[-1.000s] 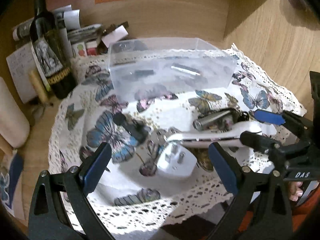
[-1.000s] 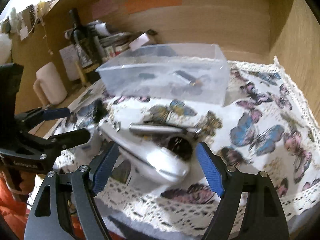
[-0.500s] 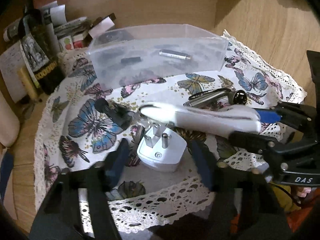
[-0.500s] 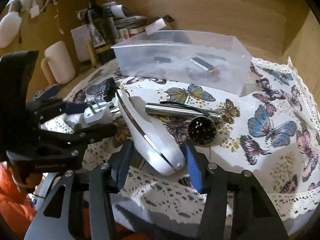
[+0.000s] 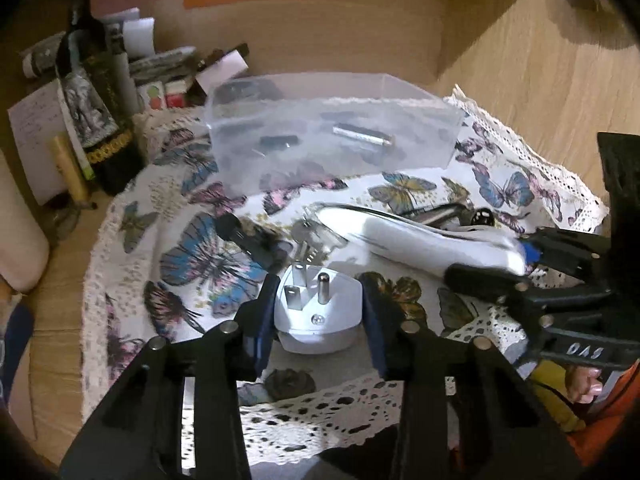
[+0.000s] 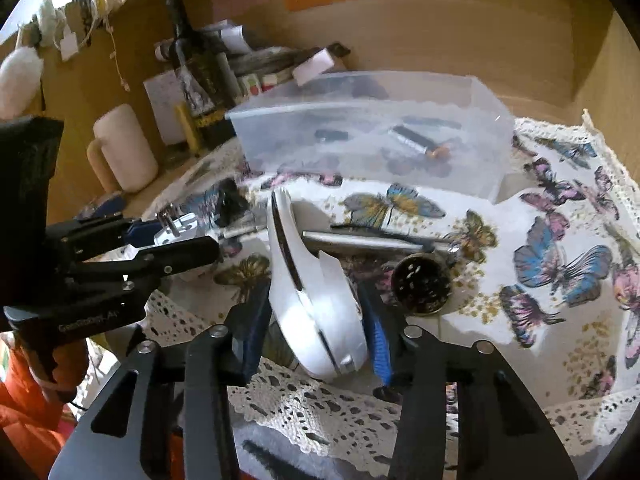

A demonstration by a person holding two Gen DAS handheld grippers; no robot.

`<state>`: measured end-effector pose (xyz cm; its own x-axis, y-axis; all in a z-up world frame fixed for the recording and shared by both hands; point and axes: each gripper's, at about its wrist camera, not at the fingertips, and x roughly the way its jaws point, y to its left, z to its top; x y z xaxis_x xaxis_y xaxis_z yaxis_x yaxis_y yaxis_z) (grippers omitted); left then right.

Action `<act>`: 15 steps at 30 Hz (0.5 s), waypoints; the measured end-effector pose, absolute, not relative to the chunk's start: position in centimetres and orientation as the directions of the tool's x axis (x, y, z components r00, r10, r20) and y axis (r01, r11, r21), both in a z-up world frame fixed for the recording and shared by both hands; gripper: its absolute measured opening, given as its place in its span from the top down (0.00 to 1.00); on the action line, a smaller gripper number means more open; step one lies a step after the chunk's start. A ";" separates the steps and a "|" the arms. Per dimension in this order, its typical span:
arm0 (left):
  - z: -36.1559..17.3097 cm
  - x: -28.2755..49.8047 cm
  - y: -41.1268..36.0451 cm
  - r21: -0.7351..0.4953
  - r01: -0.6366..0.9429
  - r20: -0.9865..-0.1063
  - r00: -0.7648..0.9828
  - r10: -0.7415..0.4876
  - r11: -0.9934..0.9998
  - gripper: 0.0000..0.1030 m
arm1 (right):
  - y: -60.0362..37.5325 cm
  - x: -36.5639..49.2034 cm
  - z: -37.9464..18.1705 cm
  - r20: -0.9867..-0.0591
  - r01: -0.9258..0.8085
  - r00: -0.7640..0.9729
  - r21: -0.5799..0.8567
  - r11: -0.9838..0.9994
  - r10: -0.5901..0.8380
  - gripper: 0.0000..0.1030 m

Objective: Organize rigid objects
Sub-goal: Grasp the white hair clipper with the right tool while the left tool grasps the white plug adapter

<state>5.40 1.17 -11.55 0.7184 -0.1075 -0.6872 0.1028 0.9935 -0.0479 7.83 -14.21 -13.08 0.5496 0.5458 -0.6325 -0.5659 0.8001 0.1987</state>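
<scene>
Since a second earlier, both sets of jaws had been drawn in from wide open onto their objects. The left gripper [image 5: 318, 314] had been closed around the white plug adapter [image 5: 318, 312], its blue-padded fingers [image 5: 264, 312] pressed against the adapter's two sides, the metal prongs pointing up and away from the camera. The adapter was seated on the butterfly-print tablecloth [image 5: 192, 248] near its lace edge. In the right wrist view the same left gripper [image 6: 168, 236] was seen reaching in from the left, held roughly level and low over the cloth.

The right gripper [image 6: 318, 320] had been brought in against the rounded end of the long white handheld device [image 6: 316, 300] (its exact kind could not be told), one finger on each flank; whether the device had been lifted off the cloth could not be judged. It was seen from the left wrist camera as a white bar [image 5: 416, 236] stretching leftward from the right gripper [image 5: 516, 258], which entered low from the right edge.

Beside the device a silver flashlight [image 6: 364, 240] and a round dark grinder-like disc [image 6: 422, 288] were lying on the cloth. Behind them the clear plastic bin [image 6: 372, 140] was set, with a small battery-like cylinder [image 6: 416, 142] inside. A wine bottle [image 5: 94, 116] was standing left of the bin.
</scene>
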 end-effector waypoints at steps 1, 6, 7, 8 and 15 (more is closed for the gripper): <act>-11.3 5.3 1.2 -0.044 0.101 -0.682 0.724 -0.104 0.994 0.62 | -14.4 7.7 -12.6 -0.622 -0.566 0.560 0.197 0.801 0.548 0.62; -10.0 5.1 1.5 -0.044 0.093 -0.652 0.752 -0.099 0.995 0.62 | -15.3 7.2 -9.7 -0.555 -0.561 0.627 0.166 0.811 0.547 0.65; -9.7 5.2 1.5 -0.047 0.090 -0.646 0.757 -0.099 0.995 0.62 | -15.4 7.3 -9.2 -0.543 -0.558 0.640 0.158 0.815 0.544 0.65; -9.3 5.3 1.6 -0.050 0.088 -0.640 0.762 -0.099 0.995 0.62 | -15.5 7.3 -8.7 -0.533 -0.555 0.652 0.149 0.818 0.540 0.65; -6.8 6.4 2.3 -0.077 0.078 -0.594 0.797 -0.109 0.994 0.62 | -15.8 9.2 -5.8 -0.493 -0.528 0.692 0.151 0.836 0.526 0.66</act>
